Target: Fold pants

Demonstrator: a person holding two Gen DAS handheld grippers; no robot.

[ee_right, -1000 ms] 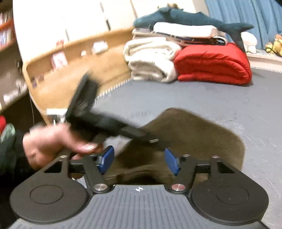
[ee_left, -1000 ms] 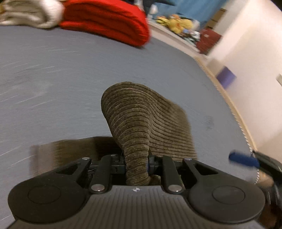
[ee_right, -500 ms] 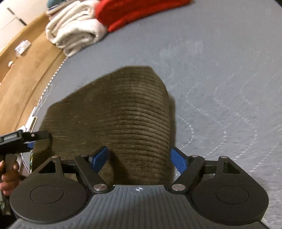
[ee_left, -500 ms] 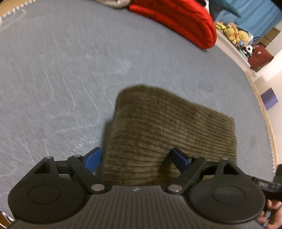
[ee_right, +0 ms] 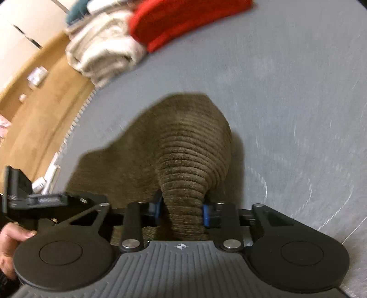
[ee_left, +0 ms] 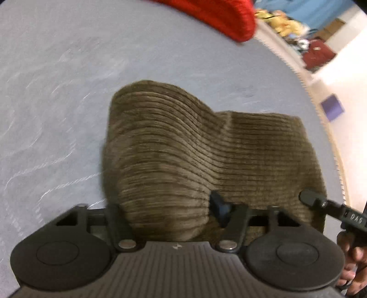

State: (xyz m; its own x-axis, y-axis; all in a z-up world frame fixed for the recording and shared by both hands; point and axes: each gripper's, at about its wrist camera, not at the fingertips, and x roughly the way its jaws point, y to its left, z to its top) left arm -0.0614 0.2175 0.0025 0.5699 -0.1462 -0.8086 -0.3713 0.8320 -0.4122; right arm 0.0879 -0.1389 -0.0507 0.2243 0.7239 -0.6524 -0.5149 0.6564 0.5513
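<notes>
A bunched ridge of the olive-brown corduroy pants (ee_right: 183,160) is clamped between the blue pads of the right gripper (ee_right: 182,212), whose jaws have just been closing. Another fold of the pants (ee_left: 174,165) is gripped by the left gripper (ee_left: 169,213), its jaws likewise just closing. The garment is spread folded on the grey bedspread (ee_left: 57,91), with a red folded blanket (ee_right: 183,20) and a cream rolled blanket (ee_right: 103,55) well apart from it.

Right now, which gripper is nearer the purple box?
Right. Both jaws just closed on the pants; the right gripper is toward the purple box, the left gripper farther off.
</notes>
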